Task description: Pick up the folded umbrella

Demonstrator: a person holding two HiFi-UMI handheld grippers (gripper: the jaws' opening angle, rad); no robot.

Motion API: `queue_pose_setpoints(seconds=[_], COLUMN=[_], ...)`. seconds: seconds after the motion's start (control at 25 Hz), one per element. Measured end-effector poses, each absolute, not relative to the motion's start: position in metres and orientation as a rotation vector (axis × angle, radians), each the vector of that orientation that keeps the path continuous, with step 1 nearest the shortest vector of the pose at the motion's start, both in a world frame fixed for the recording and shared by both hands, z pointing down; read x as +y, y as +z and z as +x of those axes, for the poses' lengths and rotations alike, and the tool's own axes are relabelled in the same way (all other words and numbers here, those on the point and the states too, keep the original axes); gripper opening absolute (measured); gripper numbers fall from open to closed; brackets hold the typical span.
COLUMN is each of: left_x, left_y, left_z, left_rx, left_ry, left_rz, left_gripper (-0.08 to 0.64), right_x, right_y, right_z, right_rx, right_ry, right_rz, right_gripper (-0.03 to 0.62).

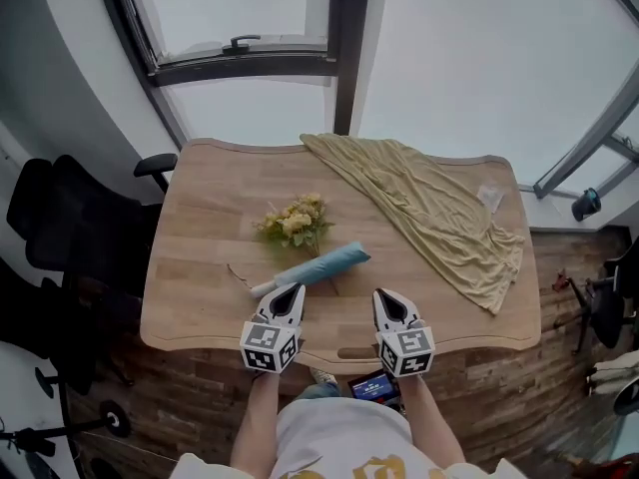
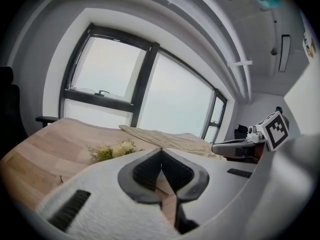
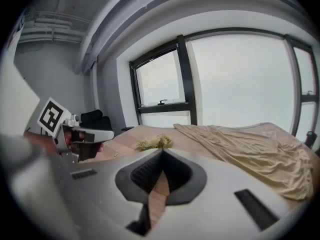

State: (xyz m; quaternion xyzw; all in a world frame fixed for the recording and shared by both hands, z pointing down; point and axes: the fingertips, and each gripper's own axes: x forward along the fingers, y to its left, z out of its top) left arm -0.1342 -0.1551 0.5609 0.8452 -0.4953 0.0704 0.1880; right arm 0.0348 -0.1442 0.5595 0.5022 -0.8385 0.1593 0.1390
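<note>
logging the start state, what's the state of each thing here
light-blue folded umbrella: folded, lying on the wooden table, untouched
yellow-beige cloth: rumpled, spread over the table's right side
yellow flower bunch: lying flat by the umbrella
left gripper: jaws shut, empty
right gripper: jaws shut, empty

the folded umbrella [image 1: 318, 265] lies slantwise on the tabletop [image 1: 200, 307], around the middle and near the front edge. a bunch of flowers [image 1: 296, 222] lies just behind it, towards the window [image 1: 250, 8]. a cloth [image 1: 429, 208] spreads over the right part of the tabletop, from the back edge towards the front right corner, apart from the umbrella. the left claw [image 1: 291, 290] is at the front edge, just before the umbrella's left part. the right claw [image 1: 383, 295] is beside it on the right. a chair [image 1: 70, 218] stands left of the tabletop.
</note>
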Motion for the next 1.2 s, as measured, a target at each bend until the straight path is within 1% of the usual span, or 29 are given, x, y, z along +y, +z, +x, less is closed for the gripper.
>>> queue_pose_setpoints(seconds=[0.24,0.44,0.92,1.2], left_x=[-0.173,-0.183,-0.196,-0.203], left_y=[0.567,0.568,0.585,0.608], left_z=[-0.131,-0.139,-0.135,-0.135], left_rx=[-1.359,-1.438,-1.407,-1.336], left_ry=[0.218,0.297,0.329,0.465], left_rz=[2.385,2.406,2.403,2.382], left_gripper=[0.02,0.02,0.02,0.021], right_x=[-0.15,-0.155,-0.18,-0.191], right_y=[0.56,0.56,0.582,0.599], right_z=[0.035,0.036,0.027,0.022], right_rx=[-2.4,-2.404,-2.429,-2.418], right_ry=[0.471,0.488,0.519,0.564], right_rz=[1.478,1.495,1.437,1.394], right_gripper=[0.011,0.011,0.011,0.011])
